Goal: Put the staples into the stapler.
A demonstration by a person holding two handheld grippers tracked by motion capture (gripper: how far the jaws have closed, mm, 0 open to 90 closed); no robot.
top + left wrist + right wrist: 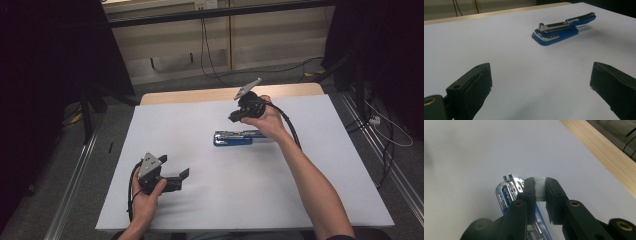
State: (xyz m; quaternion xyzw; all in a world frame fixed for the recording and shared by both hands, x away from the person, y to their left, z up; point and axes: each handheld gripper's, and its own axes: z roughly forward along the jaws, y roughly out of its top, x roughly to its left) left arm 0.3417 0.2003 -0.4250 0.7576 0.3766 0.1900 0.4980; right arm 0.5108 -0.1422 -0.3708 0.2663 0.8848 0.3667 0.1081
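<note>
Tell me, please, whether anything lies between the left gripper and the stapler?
Nothing visible does. In the left gripper view, bare white table runs from the open left gripper to the blue stapler. The right gripper, above the stapler, is shut on a strip of staples.

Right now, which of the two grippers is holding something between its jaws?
The right gripper, above the blue stapler: its jaws are closed on a strip of staples. The left gripper stands wide open with nothing between its jaws, near the table's front edge.
</note>
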